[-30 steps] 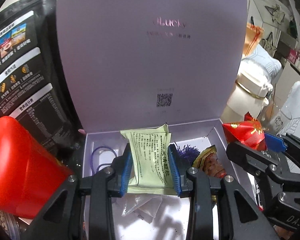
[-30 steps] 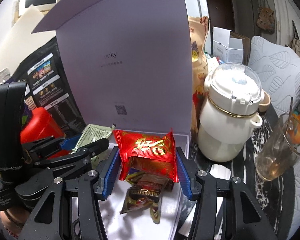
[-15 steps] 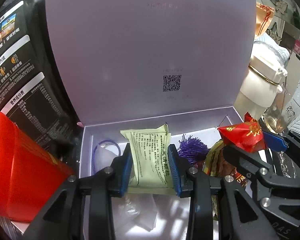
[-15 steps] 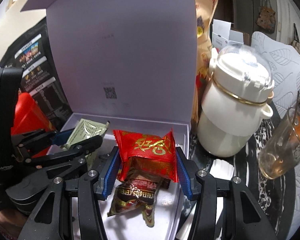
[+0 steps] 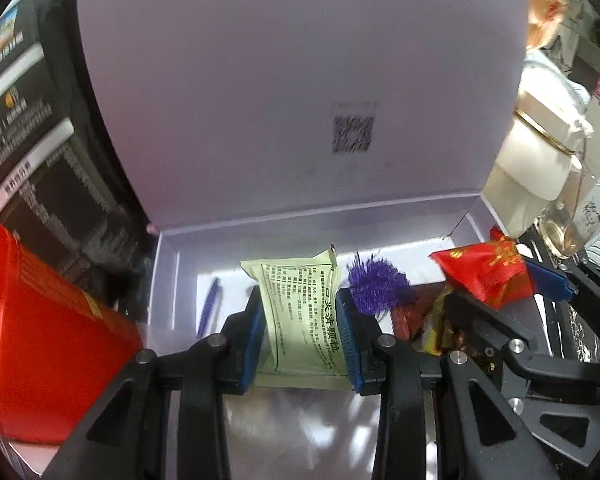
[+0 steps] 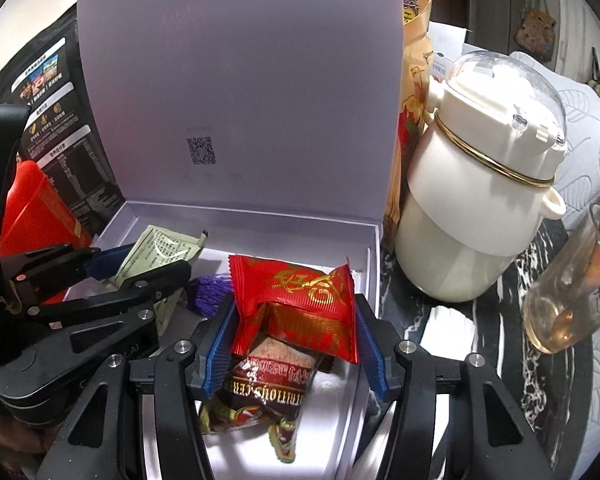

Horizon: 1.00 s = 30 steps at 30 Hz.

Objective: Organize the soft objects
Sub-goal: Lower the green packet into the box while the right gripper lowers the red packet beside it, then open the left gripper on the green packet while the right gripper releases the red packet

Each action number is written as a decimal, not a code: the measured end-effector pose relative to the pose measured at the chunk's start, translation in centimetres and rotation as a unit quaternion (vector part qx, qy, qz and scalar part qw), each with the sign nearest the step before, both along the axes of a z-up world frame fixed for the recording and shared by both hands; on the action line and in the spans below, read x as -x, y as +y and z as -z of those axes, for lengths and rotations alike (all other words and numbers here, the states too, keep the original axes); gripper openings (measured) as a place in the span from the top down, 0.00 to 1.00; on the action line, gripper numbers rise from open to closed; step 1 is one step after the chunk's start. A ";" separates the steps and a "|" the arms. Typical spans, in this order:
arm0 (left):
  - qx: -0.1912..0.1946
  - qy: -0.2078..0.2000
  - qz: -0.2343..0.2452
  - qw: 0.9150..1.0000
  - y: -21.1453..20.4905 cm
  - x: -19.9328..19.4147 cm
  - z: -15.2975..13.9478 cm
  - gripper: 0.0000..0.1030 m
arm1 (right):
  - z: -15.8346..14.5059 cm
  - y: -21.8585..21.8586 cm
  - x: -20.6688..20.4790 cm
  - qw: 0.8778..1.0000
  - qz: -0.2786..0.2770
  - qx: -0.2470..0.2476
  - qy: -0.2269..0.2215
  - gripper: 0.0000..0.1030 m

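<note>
A: Hanging over the open lilac box (image 5: 168, 280), the pale green sachet (image 5: 300, 312) is clamped in the left gripper (image 5: 302, 344) jaws.

B: And the red packet (image 6: 300, 300)?

A: Between the right gripper (image 6: 296, 344) jaws, which have just eased wider; other wrappers (image 6: 260, 396) lie in the box below.

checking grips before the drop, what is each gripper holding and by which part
Left gripper: pale green printed paper sachet, pinched across its side edges. Right gripper: red foil snack packet with gold lettering, its side edges between the pads.

Both hand-held grippers (image 5: 302, 336) (image 6: 296, 344) tilt downward, jaws apparently clamped.
</note>
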<state>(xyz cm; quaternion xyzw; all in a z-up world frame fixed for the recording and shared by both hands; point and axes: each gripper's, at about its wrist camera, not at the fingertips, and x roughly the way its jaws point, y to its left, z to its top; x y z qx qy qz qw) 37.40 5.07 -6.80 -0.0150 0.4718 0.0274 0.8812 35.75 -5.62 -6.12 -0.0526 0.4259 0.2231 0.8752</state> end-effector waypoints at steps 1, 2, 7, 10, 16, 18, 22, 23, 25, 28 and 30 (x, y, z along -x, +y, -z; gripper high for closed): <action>0.003 0.003 -0.001 1.000 0.2 -0.2 0.0 0.67 | -0.1 0.3 -0.2 1.000 0.000 0.002 0.001 0.46; 0.002 0.002 -0.001 1.000 0.3 -0.4 -0.1 0.67 | -0.1 0.4 -0.3 1.000 0.000 0.003 0.001 0.46; -0.008 -0.007 -0.010 1.000 0.2 -0.4 -0.6 0.67 | -0.4 0.4 -0.3 1.000 0.000 -0.007 0.010 0.43; 0.001 -0.012 -0.016 1.000 0.5 -0.2 -1.1 0.67 | -0.8 0.2 0.2 1.000 0.002 -0.009 0.001 0.37; -0.009 -0.026 -0.033 0.999 0.2 0.6 -2.6 0.60 | -1.7 0.1 1.2 1.000 -0.006 -0.014 -0.007 0.25; -0.011 -0.028 -0.039 0.999 -0.1 0.7 -3.1 0.52 | -1.9 0.0 1.5 1.000 -0.004 -0.007 -0.012 0.25; -0.030 -0.043 -0.048 0.998 -0.8 1.4 -4.4 0.16 | -3.3 -0.9 2.3 1.000 -0.008 -0.011 -0.022 0.25; -0.034 -0.048 -0.049 0.997 -1.1 1.6 -4.8 0.15 | -3.6 -1.1 2.4 1.000 -0.007 -0.009 -0.024 0.25; -0.038 -0.054 -0.049 0.997 -1.3 2.2 -5.5 0.14 | -4.3 -1.8 2.9 0.999 -0.003 -0.006 -0.031 0.25; -0.041 -0.062 -0.044 0.996 -1.5 3.3 -6.9 0.14 | -5.2 -2.6 3.5 0.999 0.004 -0.010 -0.039 0.25; -0.041 -0.070 -0.041 0.996 -1.5 4.2 -7.9 0.14 | -6.0 -3.1 4.0 0.999 0.006 -0.016 -0.044 0.25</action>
